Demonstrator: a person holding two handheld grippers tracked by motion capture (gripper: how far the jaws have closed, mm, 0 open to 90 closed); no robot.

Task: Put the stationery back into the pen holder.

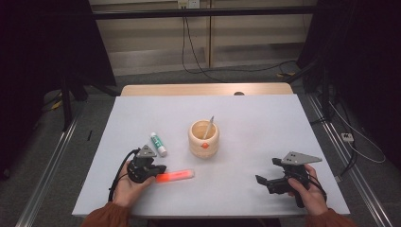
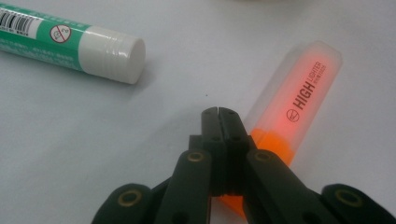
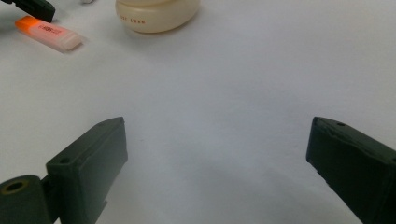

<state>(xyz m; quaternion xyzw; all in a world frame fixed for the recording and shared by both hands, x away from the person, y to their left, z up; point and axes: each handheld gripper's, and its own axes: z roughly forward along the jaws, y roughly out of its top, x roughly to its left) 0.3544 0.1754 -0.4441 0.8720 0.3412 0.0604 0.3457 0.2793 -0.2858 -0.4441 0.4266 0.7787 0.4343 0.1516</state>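
Resting left hand-held gripper [image 1: 160, 169] at orange highlighter [image 1: 175, 176] on counter [image 1: 255, 123]; jaws pressed together above its orange end, clamping nothing. Right hand-held gripper [image 1: 261, 181] wide open, idle. Advice: spread jaws, straddle barrel mid-length, squeeze squarely, lift toward wooden cup [image 1: 204, 138].

Neon orange highlighter [image 2: 285, 116] glowing under its frosted clear cap, green-and-white glue stick [image 2: 70, 44] with a black barcode, pale cream wooden cup [image 1: 204, 138], black claws, white surface [image 1: 265, 123].
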